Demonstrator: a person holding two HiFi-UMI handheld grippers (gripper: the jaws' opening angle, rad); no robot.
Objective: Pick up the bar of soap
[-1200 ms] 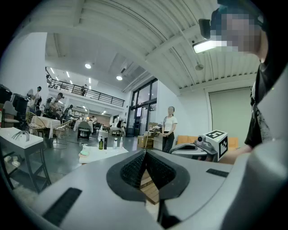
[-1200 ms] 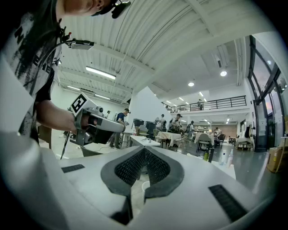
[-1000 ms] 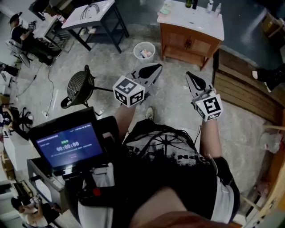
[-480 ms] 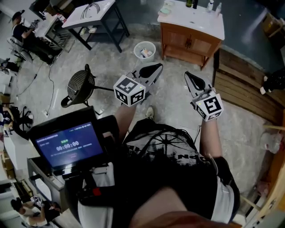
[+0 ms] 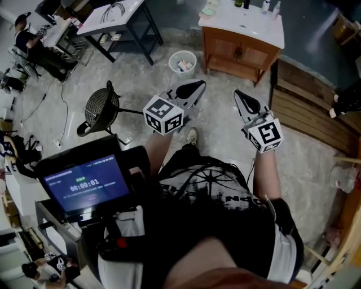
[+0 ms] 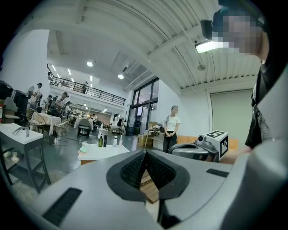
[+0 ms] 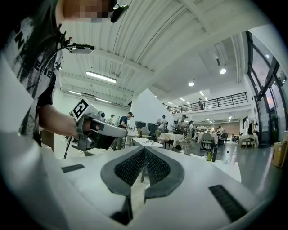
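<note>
The grey left claw [image 5: 199, 86] and grey right claw [image 5: 237, 94] are held shut and empty above the floor [image 5: 214, 141]. A small pale green block [image 5: 210, 12], judged to be the bar of soap, lies well ahead on a white-topped wooden worktop [image 5: 248, 25]. Approach and grasp remain undone.

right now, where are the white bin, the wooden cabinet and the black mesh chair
white bin [image 5: 183, 73], head view, front wall
wooden cabinet [image 5: 237, 55], head view, door front
black mesh chair [image 5: 101, 108], head view, mesh part
</note>
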